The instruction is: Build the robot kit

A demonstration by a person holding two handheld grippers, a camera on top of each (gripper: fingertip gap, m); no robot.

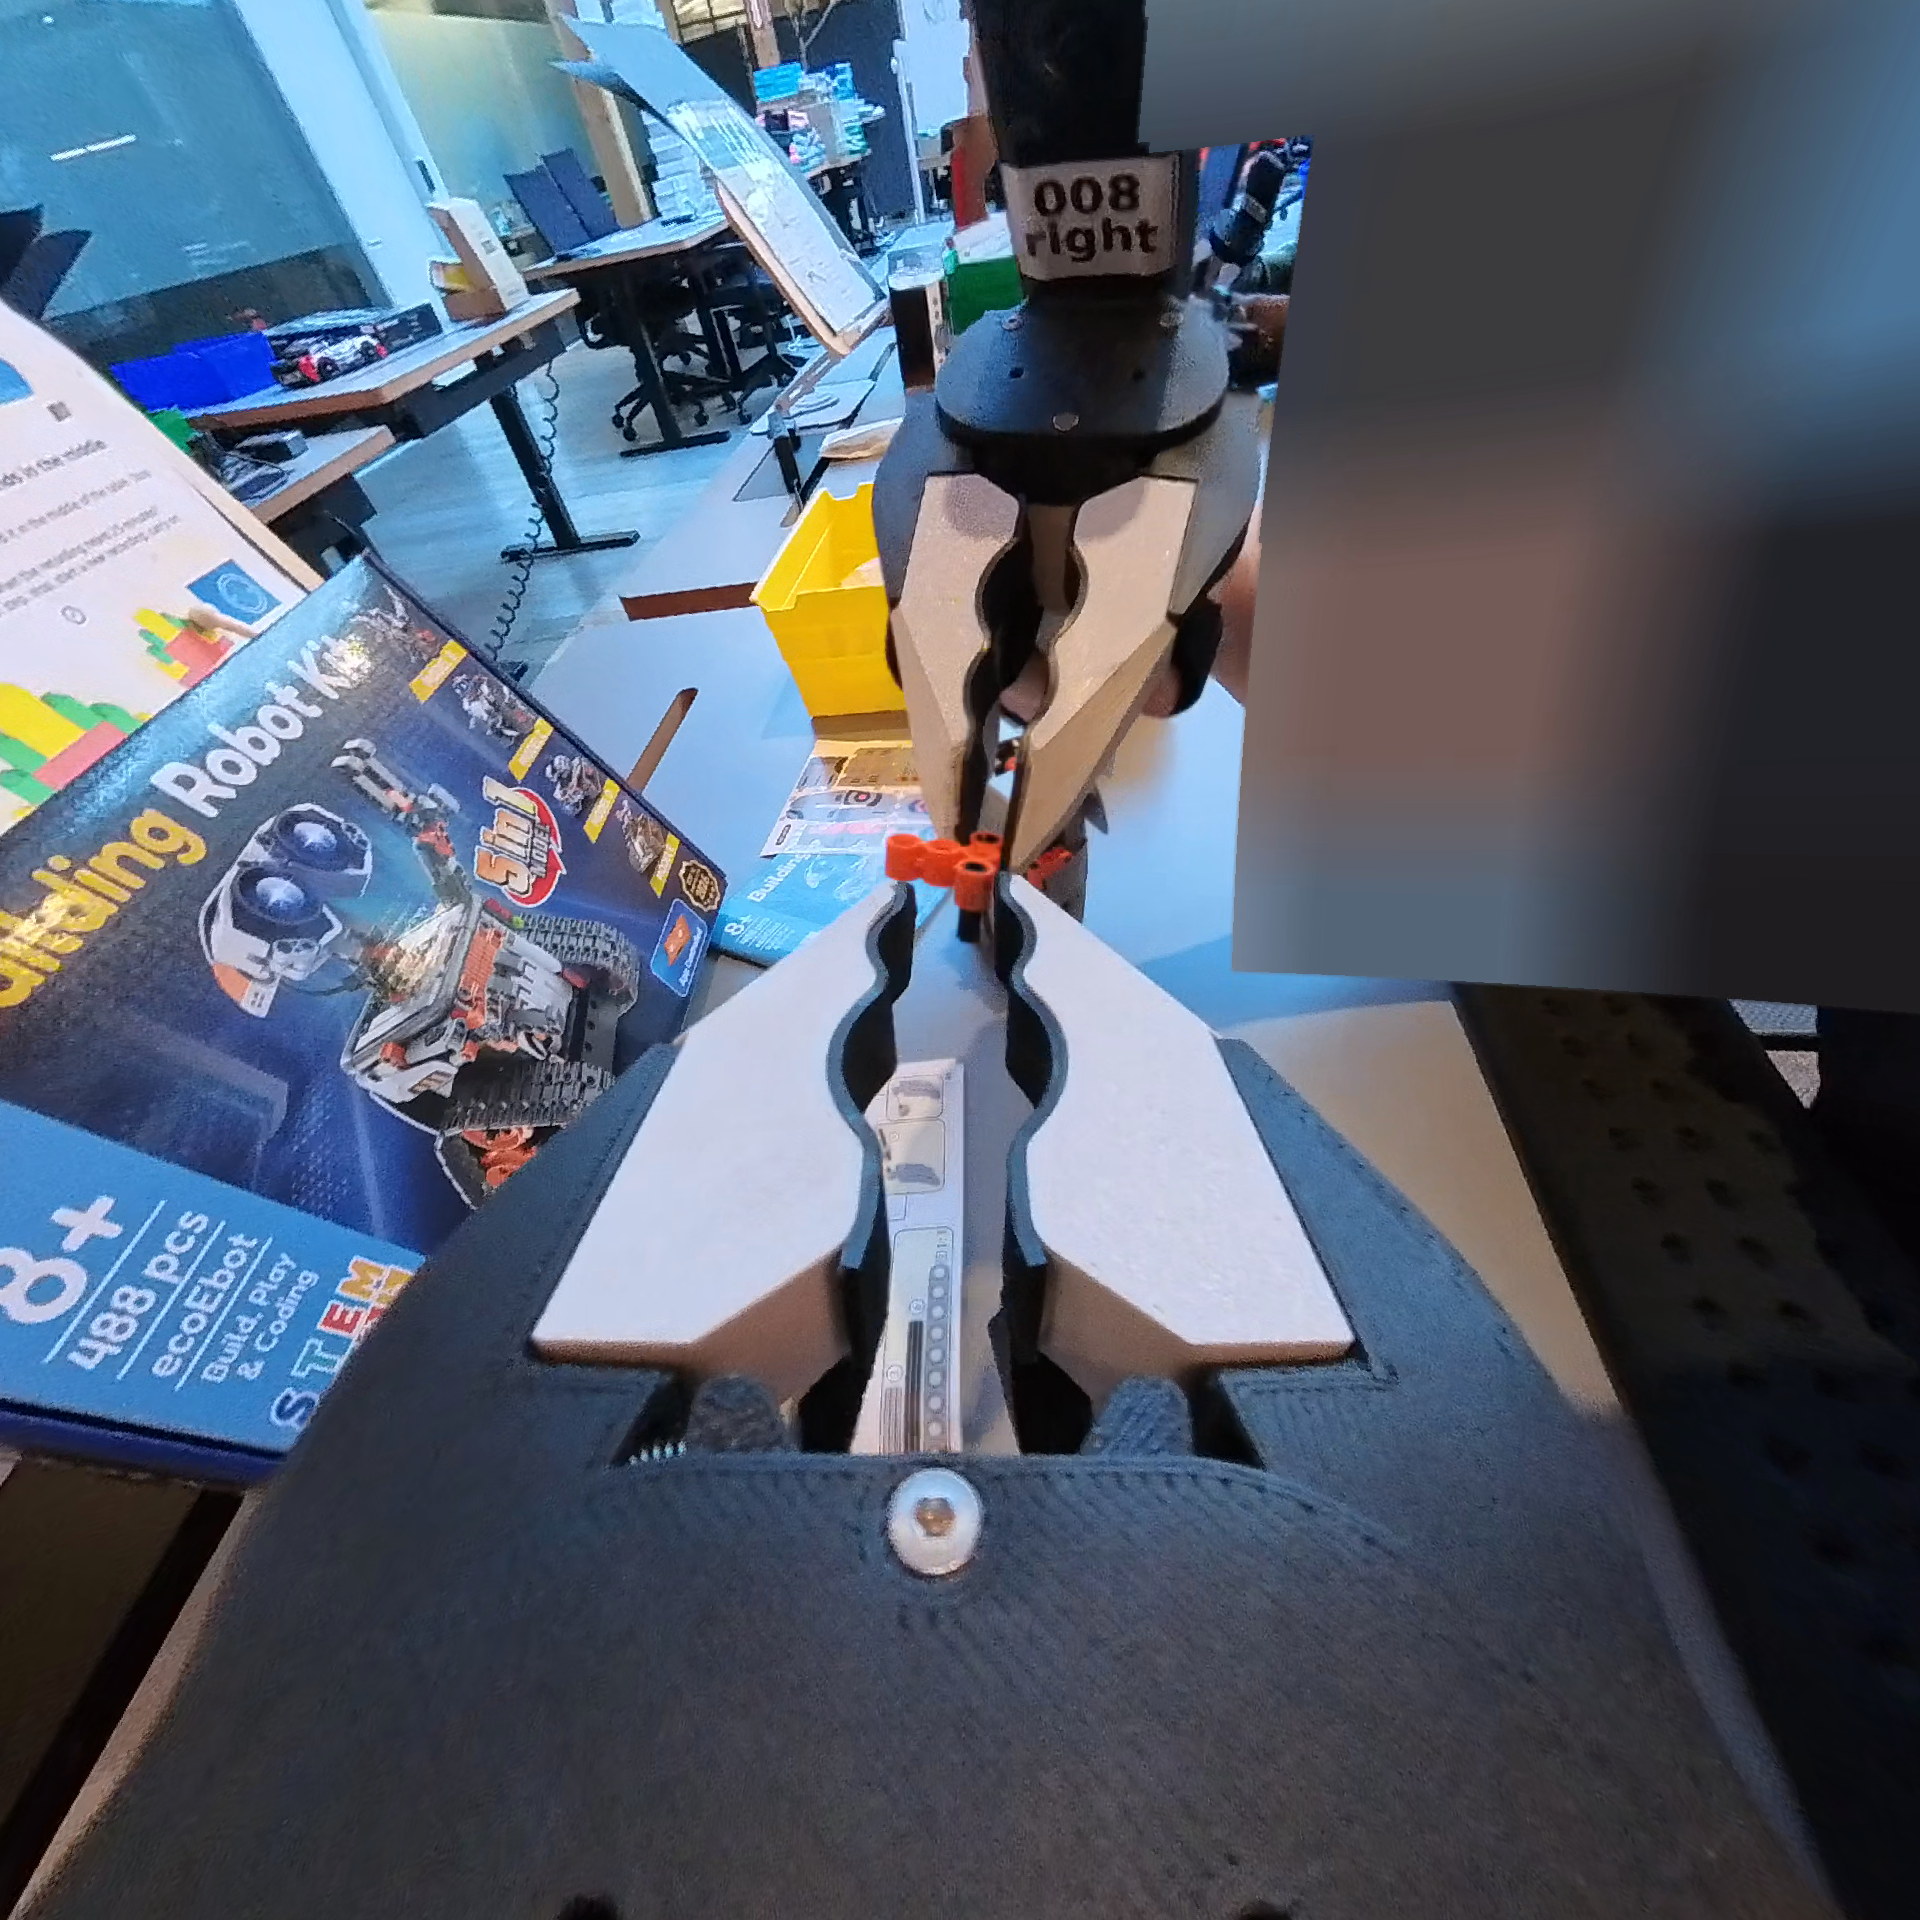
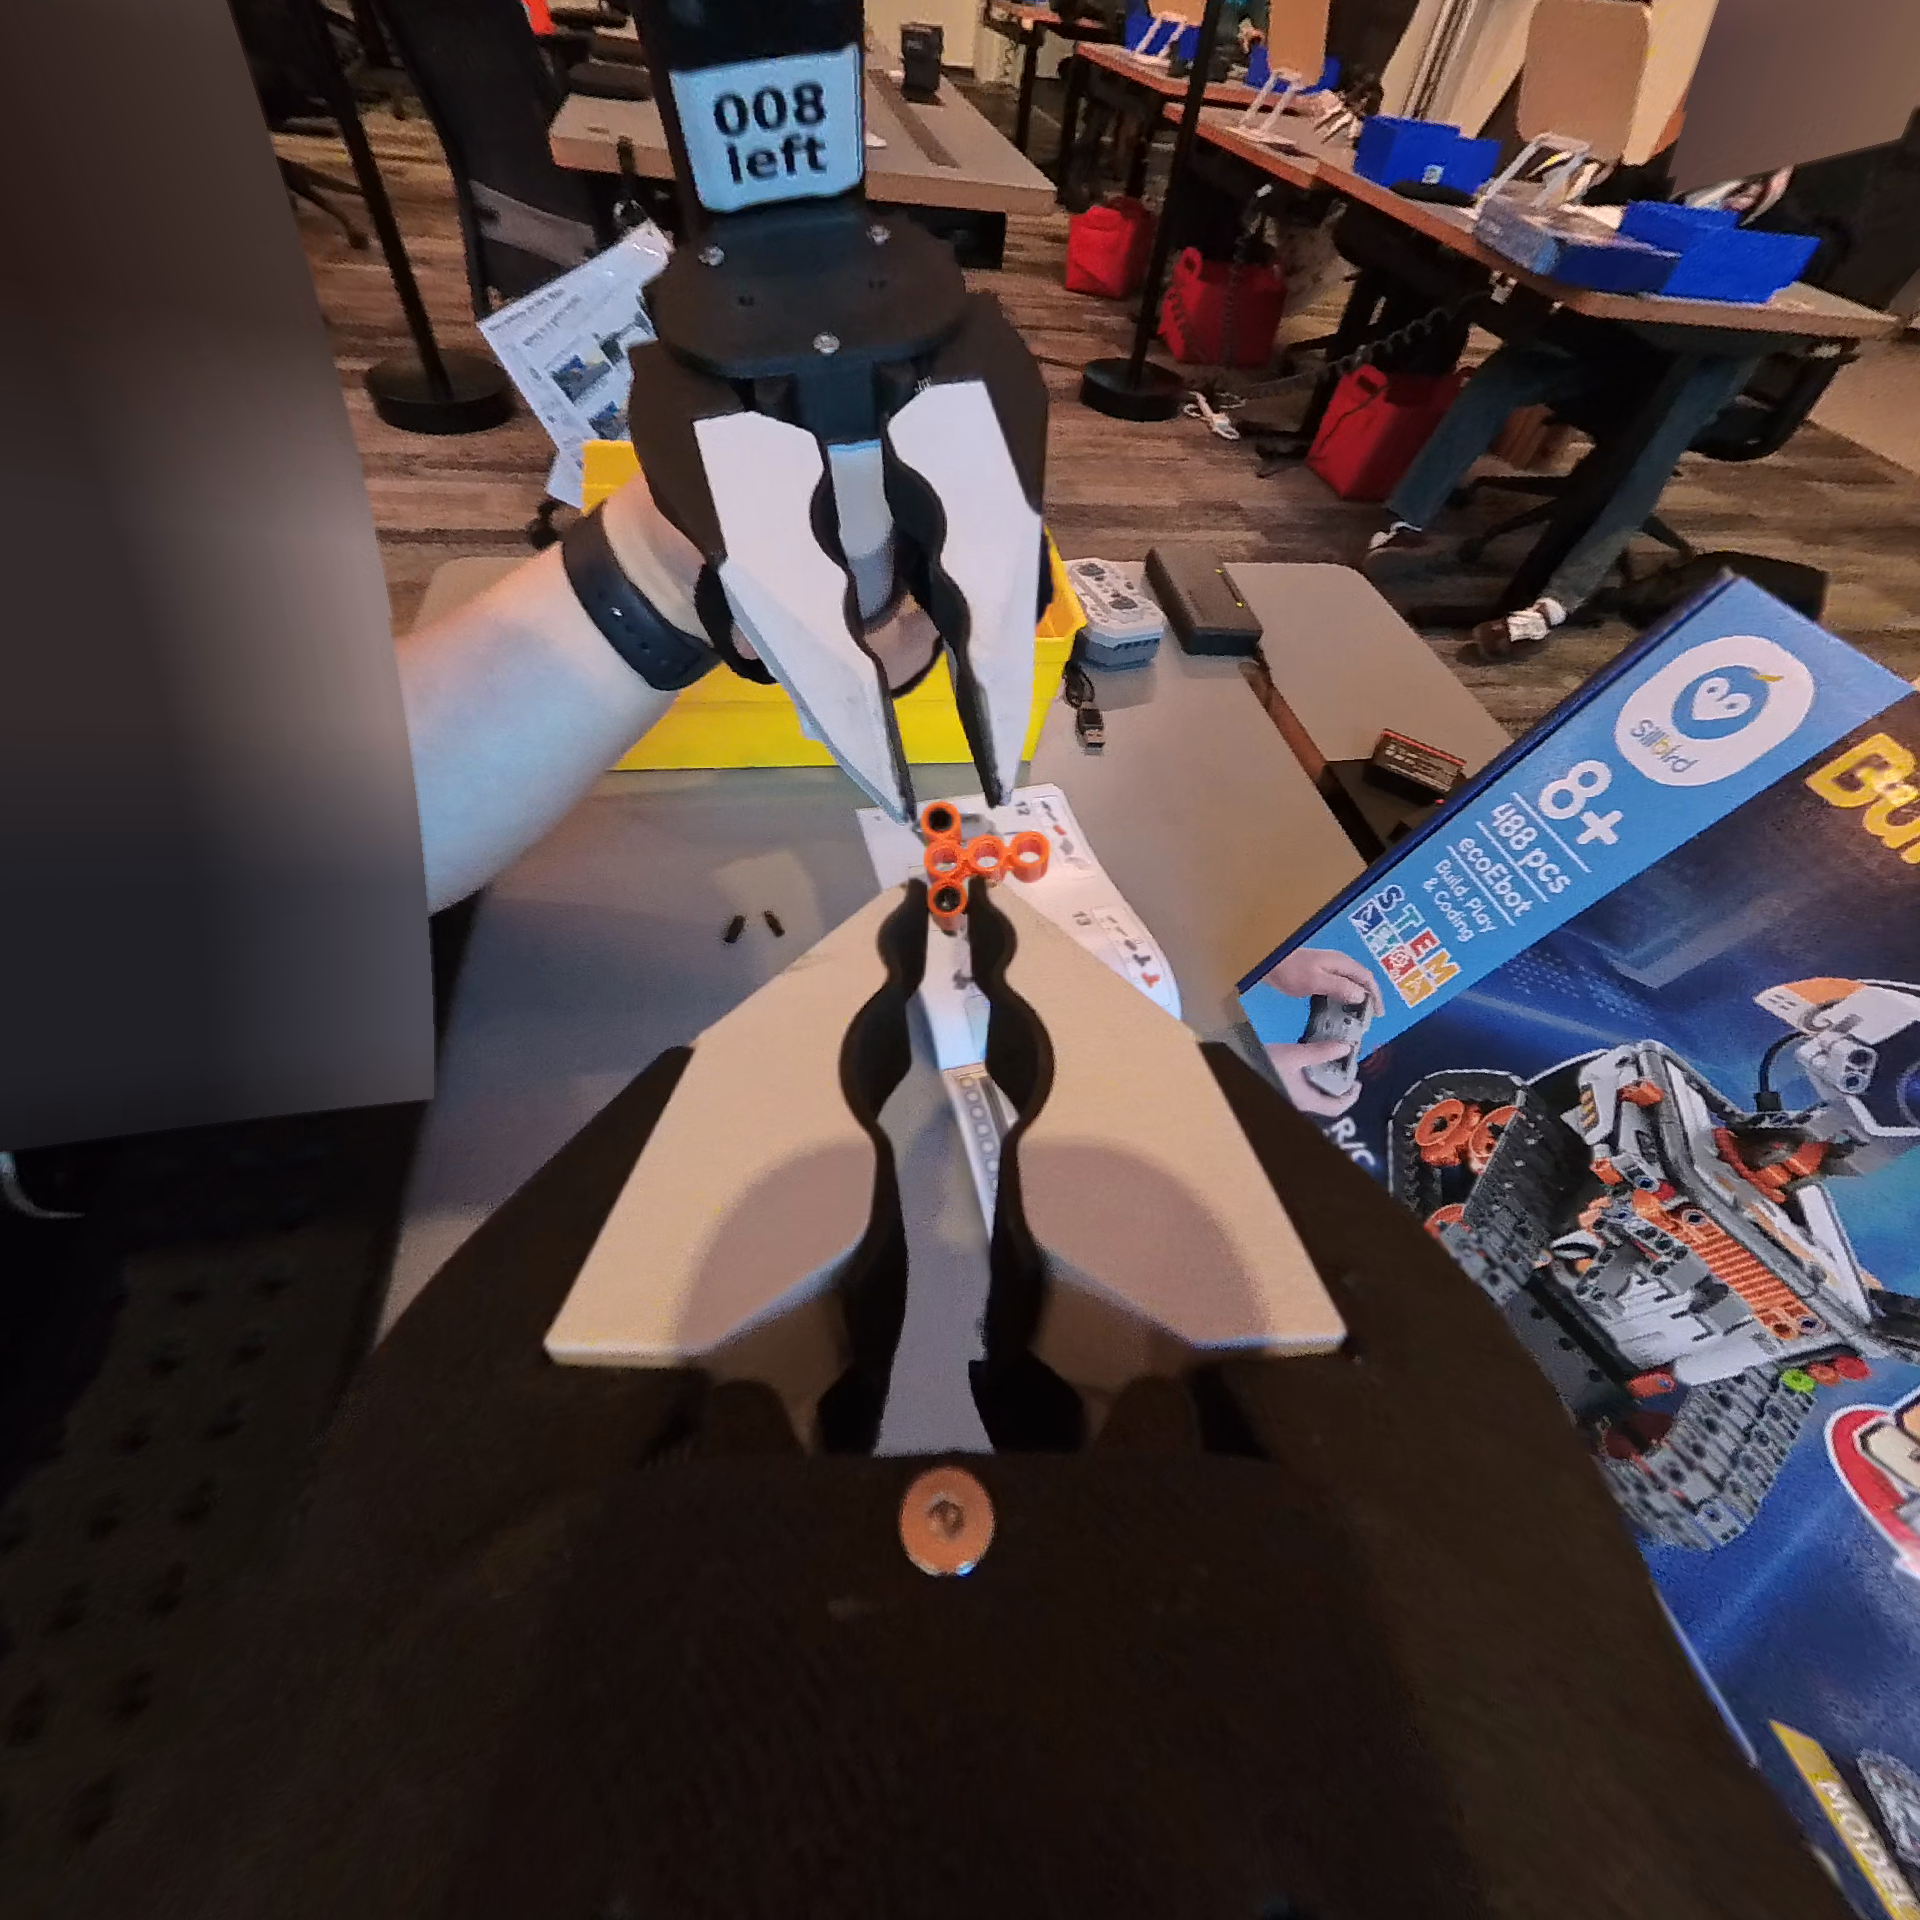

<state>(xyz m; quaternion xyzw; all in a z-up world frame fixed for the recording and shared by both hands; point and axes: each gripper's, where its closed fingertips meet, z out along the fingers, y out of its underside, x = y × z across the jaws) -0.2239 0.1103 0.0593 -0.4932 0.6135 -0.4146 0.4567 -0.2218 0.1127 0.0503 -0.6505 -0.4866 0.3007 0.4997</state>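
Right wrist view shows the right gripper clenched on the lower end of an orange T-shaped connector piece with round holes. Opposite, the left gripper has its fingertips parted, one hole of the piece between them; whether they touch it is unclear. Below lie an instruction sheet on the grey table, a yellow bin behind, and a blue robot kit box to the right.

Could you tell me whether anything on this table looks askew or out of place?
The large blue cardboard kit box sits propped at a tilt rather than flat. Two small black plastic pins lie loose on the grey tabletop, apart from the yellow plastic bin. Nothing looks spilled or damaged.
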